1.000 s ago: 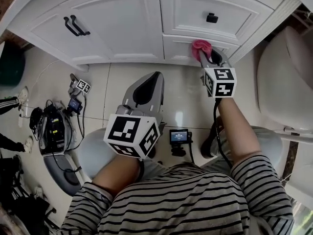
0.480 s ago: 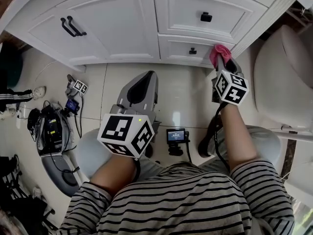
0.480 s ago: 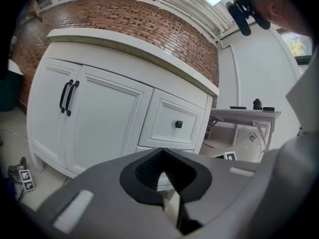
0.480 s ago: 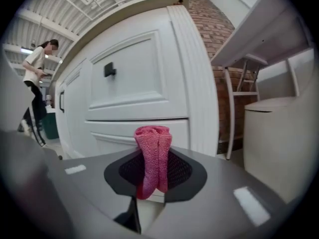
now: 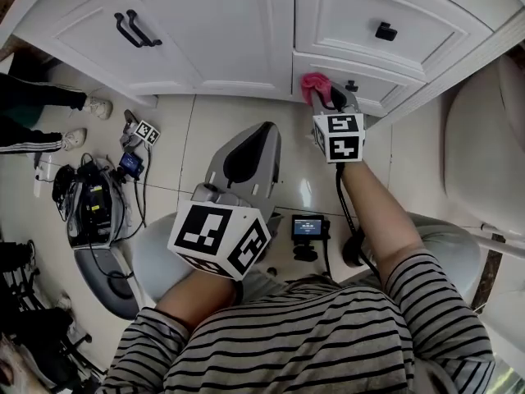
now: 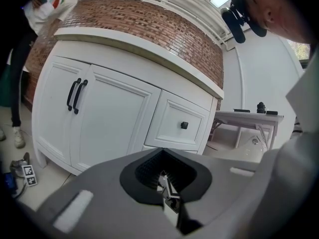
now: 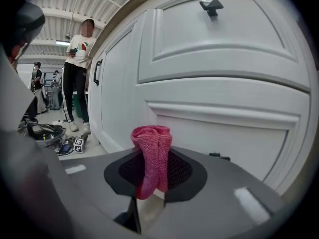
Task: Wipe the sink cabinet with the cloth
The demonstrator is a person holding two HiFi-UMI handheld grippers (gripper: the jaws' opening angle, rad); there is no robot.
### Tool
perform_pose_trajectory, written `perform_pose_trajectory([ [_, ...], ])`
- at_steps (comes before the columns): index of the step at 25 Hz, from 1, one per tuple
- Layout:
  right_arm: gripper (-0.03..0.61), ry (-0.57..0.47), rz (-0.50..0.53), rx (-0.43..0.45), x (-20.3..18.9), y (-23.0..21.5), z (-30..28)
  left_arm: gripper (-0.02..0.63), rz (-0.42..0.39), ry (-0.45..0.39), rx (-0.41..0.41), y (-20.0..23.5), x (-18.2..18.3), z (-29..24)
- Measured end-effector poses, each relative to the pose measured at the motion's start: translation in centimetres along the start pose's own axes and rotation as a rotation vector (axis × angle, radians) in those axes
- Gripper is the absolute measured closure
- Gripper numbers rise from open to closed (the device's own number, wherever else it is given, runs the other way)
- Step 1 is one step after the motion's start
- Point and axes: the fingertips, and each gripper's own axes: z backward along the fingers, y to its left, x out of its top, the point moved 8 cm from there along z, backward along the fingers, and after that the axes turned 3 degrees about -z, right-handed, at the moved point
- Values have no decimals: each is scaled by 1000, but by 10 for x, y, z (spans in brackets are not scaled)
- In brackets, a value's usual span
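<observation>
The white sink cabinet (image 5: 246,31) fills the top of the head view, with double doors and two drawers. A pink cloth (image 5: 314,84) is pinched in my right gripper (image 5: 328,98), which is shut on it. The cloth's bunched end presses on the lower drawer front (image 5: 373,84), just left of its small black knob (image 5: 351,86). In the right gripper view the cloth (image 7: 152,158) stands up between the jaws, close to the lower drawer panel (image 7: 224,133). My left gripper (image 5: 254,131) hangs over the floor, shut and holding nothing, pointing at the cabinet (image 6: 124,123).
Black door handles (image 5: 131,27) and an upper drawer knob (image 5: 385,31) stick out from the cabinet. Cables and gear (image 5: 94,208) lie on the tiled floor at left. A white toilet (image 5: 492,146) stands at right. A person (image 7: 79,78) stands by the cabinet's left end.
My right gripper swept the cloth right along the lower drawer, then back left past the knob. The left gripper stayed low and shut.
</observation>
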Motion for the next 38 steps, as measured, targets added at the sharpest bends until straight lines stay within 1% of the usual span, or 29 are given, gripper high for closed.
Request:
perform_pose_trajectory([
  [3,490,16,-4,-46,-5,-15,8,614,12,11,-9,0,0,-3],
  [6,495,30,5,-55,-11,-26,22,614,6,7,-25,-4,-2,-8],
  [9,492,41,-6,-72,-19,-43,38,614,-3,15,-27,-9,-2,-11],
  [13,492,38,13,-97,-21,-65,54,614,-41,14,-25,-14,-7,-14],
  [22,491,62,-13,-193,-23,-109,60,614,-105,29,-2,-18,-13,-13],
  [26,492,85,-116,-322,-37,-139,83,614,-92,15,11,-14,-9,-10],
  [28,492,103,-138,-384,-44,-149,97,614,-90,8,5,-15,-7,-9],
  [29,492,109,-148,-401,-47,-149,101,614,-88,7,0,-16,-6,-8],
  [30,492,113,-150,-399,-49,-145,101,614,-84,6,-5,-16,-6,-7],
  [31,492,116,-137,-375,-51,-136,98,614,-79,5,-9,-16,-5,-6],
  [32,492,114,-111,-334,-51,-123,91,614,-74,3,-12,-17,-5,-4],
  [33,492,107,-82,-276,-51,-105,82,614,-71,0,-13,-16,-4,-3],
  [37,492,68,19,5,-52,-28,29,614,-55,0,0,-11,-3,-1],
  [38,492,63,43,56,-52,-13,15,614,-48,5,4,-9,-3,-1],
])
